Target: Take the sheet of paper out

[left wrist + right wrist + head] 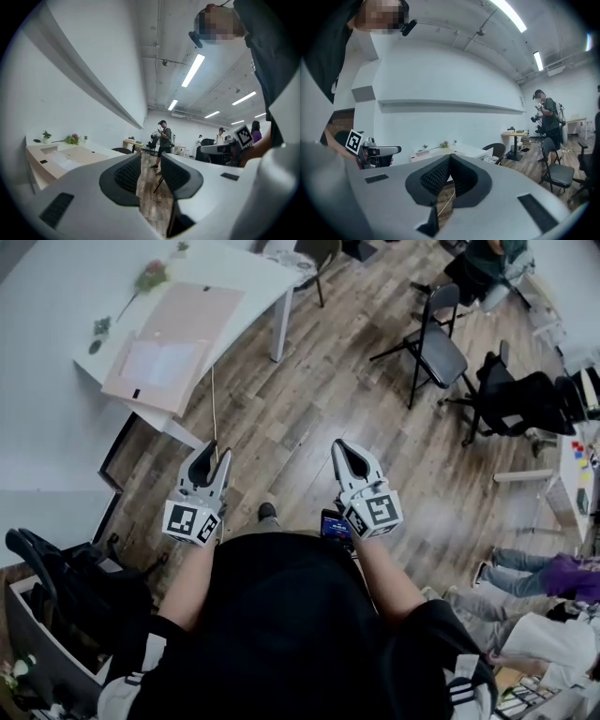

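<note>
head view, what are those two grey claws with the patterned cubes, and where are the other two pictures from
They are hand-held grippers, one in each of the person's hands; the cubes are part of them. The head view looks down from a camera on the person's head. The other two pictures come from cameras riding on each gripper, looking along its jaws. The left gripper has its jaws slightly apart, the right gripper has them together; neither holds anything. Ahead stands a white table with a pinkish folder and a flower sprig on it.

Two tools (212, 450) (340, 446), one white table (52, 306), one pink folder (192, 315) on it
</note>
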Demonstrator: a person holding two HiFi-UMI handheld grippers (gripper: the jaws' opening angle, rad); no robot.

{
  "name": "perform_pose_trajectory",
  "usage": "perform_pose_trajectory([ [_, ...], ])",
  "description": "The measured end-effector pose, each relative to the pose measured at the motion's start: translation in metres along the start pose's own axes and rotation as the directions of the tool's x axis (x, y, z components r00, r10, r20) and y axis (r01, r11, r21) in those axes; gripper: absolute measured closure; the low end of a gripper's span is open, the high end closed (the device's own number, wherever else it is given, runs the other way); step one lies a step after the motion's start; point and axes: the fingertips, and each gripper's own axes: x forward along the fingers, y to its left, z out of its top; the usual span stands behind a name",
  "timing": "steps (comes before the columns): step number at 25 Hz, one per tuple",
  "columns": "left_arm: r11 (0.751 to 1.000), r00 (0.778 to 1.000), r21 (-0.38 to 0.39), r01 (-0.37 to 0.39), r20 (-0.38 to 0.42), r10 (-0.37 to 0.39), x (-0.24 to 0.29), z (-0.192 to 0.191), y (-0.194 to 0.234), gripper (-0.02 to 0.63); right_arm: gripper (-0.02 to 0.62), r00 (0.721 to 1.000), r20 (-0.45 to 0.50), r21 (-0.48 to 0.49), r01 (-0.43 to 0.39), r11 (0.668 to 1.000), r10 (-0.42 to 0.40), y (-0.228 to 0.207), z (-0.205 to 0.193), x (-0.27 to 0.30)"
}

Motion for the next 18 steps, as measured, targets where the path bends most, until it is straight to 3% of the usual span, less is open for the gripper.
perform_pose_trajectory([
  [12, 1.0, 1.0, 0.002, 0.029, -0.008, -0.029, 0.098, -0.004, 0.05, 0.491, 0.584, 0.998, 0.048, -0.021, 0.033, 0.999, -0.032, -0.066, 0.019, 0.066],
  [18, 0.999, 0.999, 0.009, -0.036, -0.015, 0.036, 0.158, -0.006, 0.08, 0.491, 0.584, 0.997, 0.045, 0.0, -0.061, 0.998, 0.061, -0.11, 0.018, 0.139],
])
